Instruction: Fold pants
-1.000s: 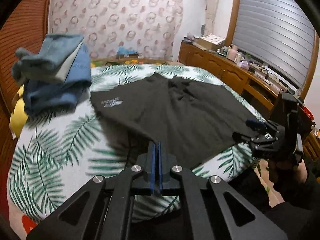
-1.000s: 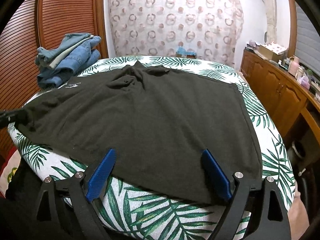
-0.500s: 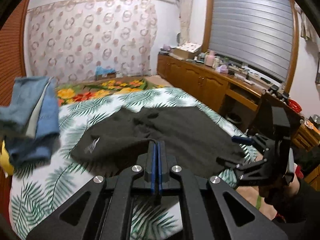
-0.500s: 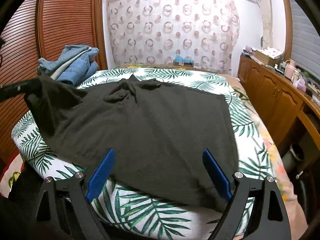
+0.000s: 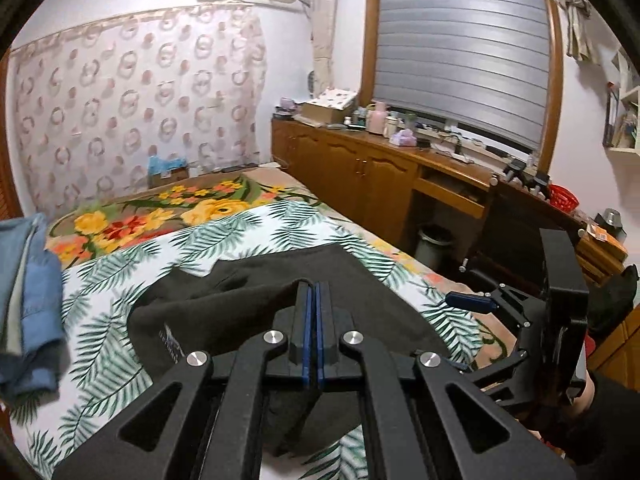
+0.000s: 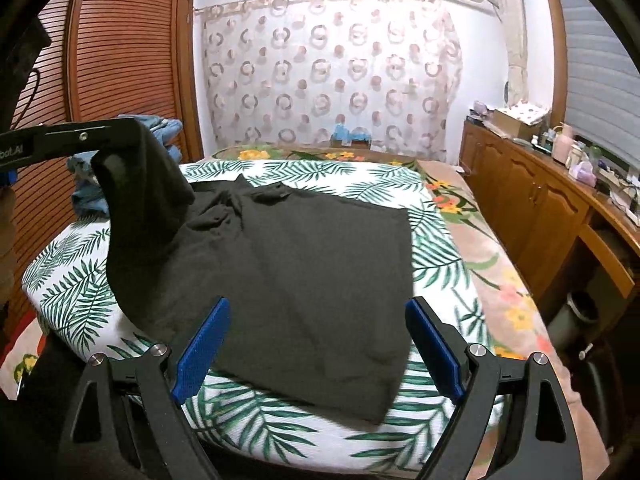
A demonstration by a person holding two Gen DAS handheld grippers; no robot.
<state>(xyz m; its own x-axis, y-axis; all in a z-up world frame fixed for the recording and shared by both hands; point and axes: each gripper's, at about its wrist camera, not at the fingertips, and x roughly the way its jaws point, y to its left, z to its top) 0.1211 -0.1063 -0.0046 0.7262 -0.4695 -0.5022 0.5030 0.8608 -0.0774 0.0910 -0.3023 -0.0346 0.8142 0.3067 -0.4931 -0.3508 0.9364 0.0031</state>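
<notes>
Nearest to us, the left tongs [image 5: 311, 300] are pressed together, pinching a corner of the dark pants [image 6: 304, 264]; in the left wrist view the cloth bunches around and beneath the blue pads. From the right wrist view, those same tongs enter at the upper left and hold that corner lifted clear of the bed [image 6: 224, 424], so the fabric hangs from them in a drape that slopes down to the rest of the garment. The right tongs [image 6: 318, 346] are spread wide and hold nothing; the near edge of the pants lies just ahead of and between their two blue pads, close to the bed's near side. Beyond them, the flat part of the pants stretches away across the palm-leaf sheet, its long axis running away from the right tongs toward a rumpled far end. We judge the fold in progress turns on this: the lifted corner sits to the left of the flat part, so it must travel rightward across the garment, and the left hand already has it. Farther off, to the left of the pants, a pile of blue jeans [image 6: 166, 132] rests on the bed.
</notes>
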